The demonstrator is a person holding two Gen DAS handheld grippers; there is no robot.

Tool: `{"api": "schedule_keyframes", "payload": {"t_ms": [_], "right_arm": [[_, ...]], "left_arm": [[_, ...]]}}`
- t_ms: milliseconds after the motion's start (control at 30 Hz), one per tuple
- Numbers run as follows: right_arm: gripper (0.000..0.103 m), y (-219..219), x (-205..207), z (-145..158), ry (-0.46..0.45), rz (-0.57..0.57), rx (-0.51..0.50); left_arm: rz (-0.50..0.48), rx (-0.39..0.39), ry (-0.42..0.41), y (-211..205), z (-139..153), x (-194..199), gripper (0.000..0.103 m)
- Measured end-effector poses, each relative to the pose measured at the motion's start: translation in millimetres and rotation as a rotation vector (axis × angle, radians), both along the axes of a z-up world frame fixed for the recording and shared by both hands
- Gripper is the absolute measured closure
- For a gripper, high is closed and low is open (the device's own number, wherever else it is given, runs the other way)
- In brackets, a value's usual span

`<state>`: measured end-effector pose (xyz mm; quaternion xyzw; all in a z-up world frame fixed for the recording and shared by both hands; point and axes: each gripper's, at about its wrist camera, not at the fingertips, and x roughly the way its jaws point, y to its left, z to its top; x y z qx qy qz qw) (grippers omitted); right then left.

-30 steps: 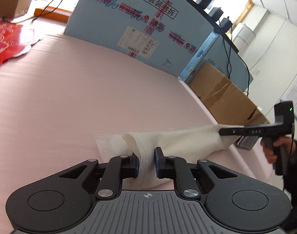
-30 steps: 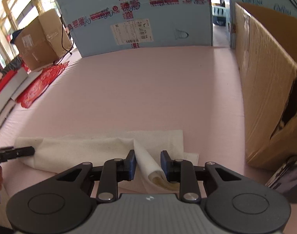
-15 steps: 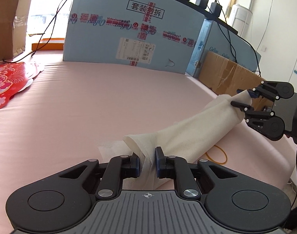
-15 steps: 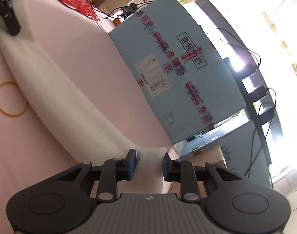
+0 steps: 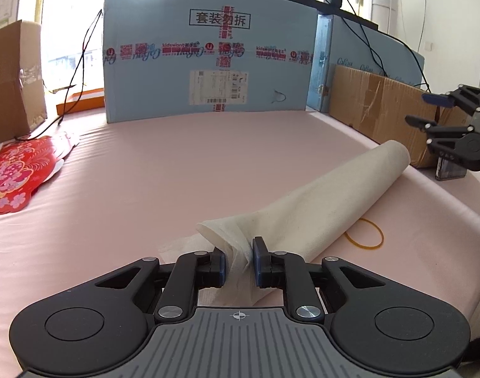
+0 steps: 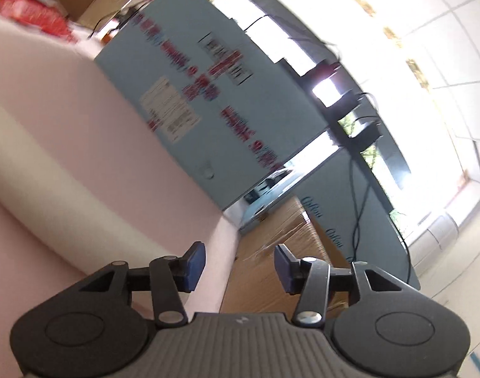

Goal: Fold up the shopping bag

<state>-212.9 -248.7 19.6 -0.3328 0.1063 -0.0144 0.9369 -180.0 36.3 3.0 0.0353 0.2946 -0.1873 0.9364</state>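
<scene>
Left gripper: jaws pinched together on a bunched fold of the cream shopping bag, cloth squeezed tight between the two blue pads. The gripper sits low over the near edge of the pink table cover.

Right gripper: jaws opening, nothing between them; its own view shows only the pink cover's edge and a cardboard box through the gap. Seen from the left wrist, it hangs at the far right, tilted on its side, apart from the bag's free end.

The bag lies as a loose roll on the pink cover, running from the left gripper diagonally toward the far right. Its far end curls up slightly, unheld, near the right gripper but not touching it. A thin flap of the bag spreads flat on the cover just left of the clamped fold.

A yellow rubber band lies on the cover just right of the roll. A red printed card rests at the far left. A blue carton stands upright along the far edge, with a brown cardboard box to its right.
</scene>
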Motion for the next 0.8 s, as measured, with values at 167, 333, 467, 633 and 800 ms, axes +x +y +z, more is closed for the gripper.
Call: {"api": "schedule_keyframes", "payload": {"t_ms": [167, 333, 467, 633, 800], "right_arm": [[0.058, 9, -17, 11, 0.160, 0.183, 0.332], [0.073, 19, 16, -16, 0.349, 0.173, 0.372], [0.073, 17, 23, -21, 0.388, 0.164, 0.403], [0.072, 11, 26, -23, 0.408, 0.159, 0.477], [0.072, 2, 30, -23, 0.431, 0.163, 0.547]], "left_arm": [[0.012, 0.001, 0.004, -1, 0, 0, 0.085], [0.023, 0.023, 0.000, 0, 2, -3, 0.085], [0.081, 0.082, -0.017, 5, 8, -6, 0.071], [0.325, 0.262, -0.160, 4, 29, -15, 0.037], [0.245, 0.132, -0.280, -24, 51, -29, 0.024]]}}
